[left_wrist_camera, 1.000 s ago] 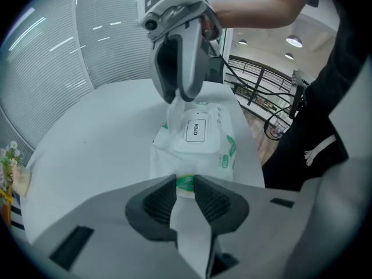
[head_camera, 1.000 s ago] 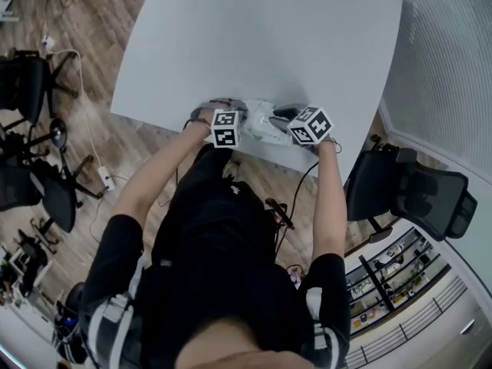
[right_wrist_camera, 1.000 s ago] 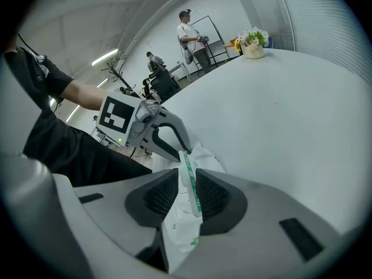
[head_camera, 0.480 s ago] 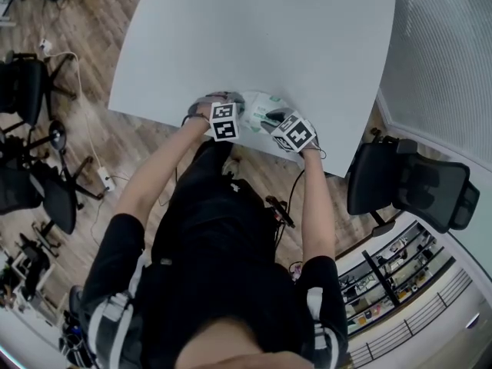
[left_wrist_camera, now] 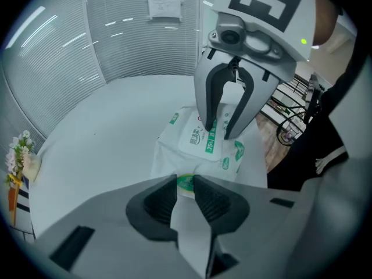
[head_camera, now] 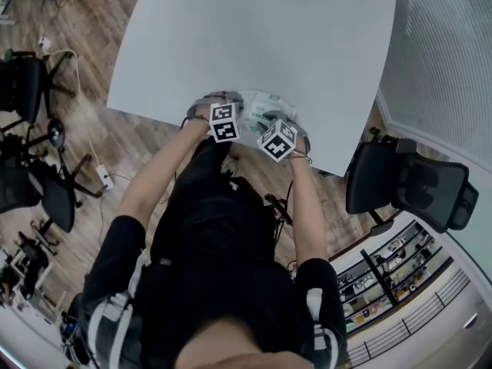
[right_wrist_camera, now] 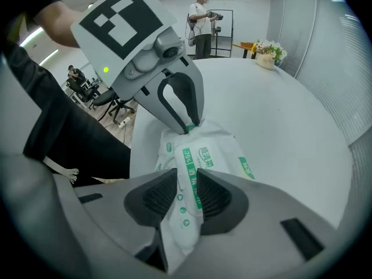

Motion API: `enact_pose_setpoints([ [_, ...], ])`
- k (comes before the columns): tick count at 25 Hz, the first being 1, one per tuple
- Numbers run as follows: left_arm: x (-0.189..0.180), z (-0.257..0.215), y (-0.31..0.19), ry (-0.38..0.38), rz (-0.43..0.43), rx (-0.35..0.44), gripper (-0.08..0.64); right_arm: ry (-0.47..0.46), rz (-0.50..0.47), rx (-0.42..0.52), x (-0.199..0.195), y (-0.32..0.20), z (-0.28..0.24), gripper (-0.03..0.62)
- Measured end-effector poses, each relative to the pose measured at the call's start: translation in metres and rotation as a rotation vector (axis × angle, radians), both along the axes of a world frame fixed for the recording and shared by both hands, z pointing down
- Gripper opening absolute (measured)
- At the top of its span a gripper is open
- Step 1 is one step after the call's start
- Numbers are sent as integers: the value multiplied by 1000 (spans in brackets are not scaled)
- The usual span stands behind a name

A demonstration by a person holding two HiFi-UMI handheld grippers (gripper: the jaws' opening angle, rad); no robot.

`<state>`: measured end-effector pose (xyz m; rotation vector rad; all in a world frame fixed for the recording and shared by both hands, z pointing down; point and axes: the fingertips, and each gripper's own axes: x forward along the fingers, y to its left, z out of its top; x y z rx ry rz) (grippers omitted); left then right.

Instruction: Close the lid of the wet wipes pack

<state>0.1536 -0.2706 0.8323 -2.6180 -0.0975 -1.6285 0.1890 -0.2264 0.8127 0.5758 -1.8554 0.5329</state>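
A white and green wet wipes pack (head_camera: 262, 106) lies flat near the front edge of the white table (head_camera: 254, 37). My left gripper (left_wrist_camera: 185, 186) is shut on the pack's (left_wrist_camera: 195, 141) near end seam, by a round green mark. In the right gripper view its fingers meet on that end, left gripper (right_wrist_camera: 189, 127). My right gripper (right_wrist_camera: 187, 192) points steeply down over the pack (right_wrist_camera: 218, 150), jaws partly apart. Seen from the left gripper view, the right gripper (left_wrist_camera: 219, 129) has its tips set on the pack's top, one either side of the green label strip.
A vase of flowers (right_wrist_camera: 266, 54) stands at the table's far side. The table edge and wooden floor lie just behind the pack. Black office chairs (head_camera: 407, 187) stand to the right and left (head_camera: 27, 91). A person (right_wrist_camera: 202, 16) stands far off.
My right gripper has come left and down onto the pack, rolling as it came, and now stands close beside the left one. The left gripper has kept its hold and place.
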Motion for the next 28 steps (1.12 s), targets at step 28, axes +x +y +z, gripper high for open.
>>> enact_pose_setpoints([
  [28, -85, -310, 65, 806, -780, 277, 58, -441, 831, 752, 68, 90, -286, 117],
])
